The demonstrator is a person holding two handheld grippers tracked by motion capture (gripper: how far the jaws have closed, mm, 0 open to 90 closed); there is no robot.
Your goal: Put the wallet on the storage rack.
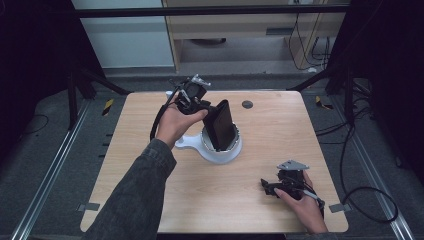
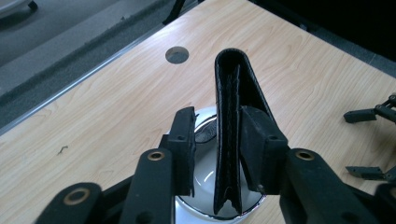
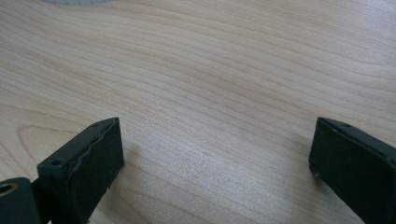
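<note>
Fingers (image 2: 184, 140) of your left gripper (image 2: 217, 149) stood loose around the black wallet (image 2: 231, 121), one pad touching it, the other apart. The wallet stood upright in the white bowl (image 1: 220, 150) near the table's (image 1: 280, 130) middle. Your right gripper (image 3: 215, 158) rested wide open and empty by the near right corner.

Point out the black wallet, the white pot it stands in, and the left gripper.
black wallet (image 1: 221, 125), high view, on its broad upright face.
white pot (image 1: 223, 153), high view, on the front wall under the rim.
left gripper (image 2: 216, 144), left gripper view, midway between its fingertips.
</note>
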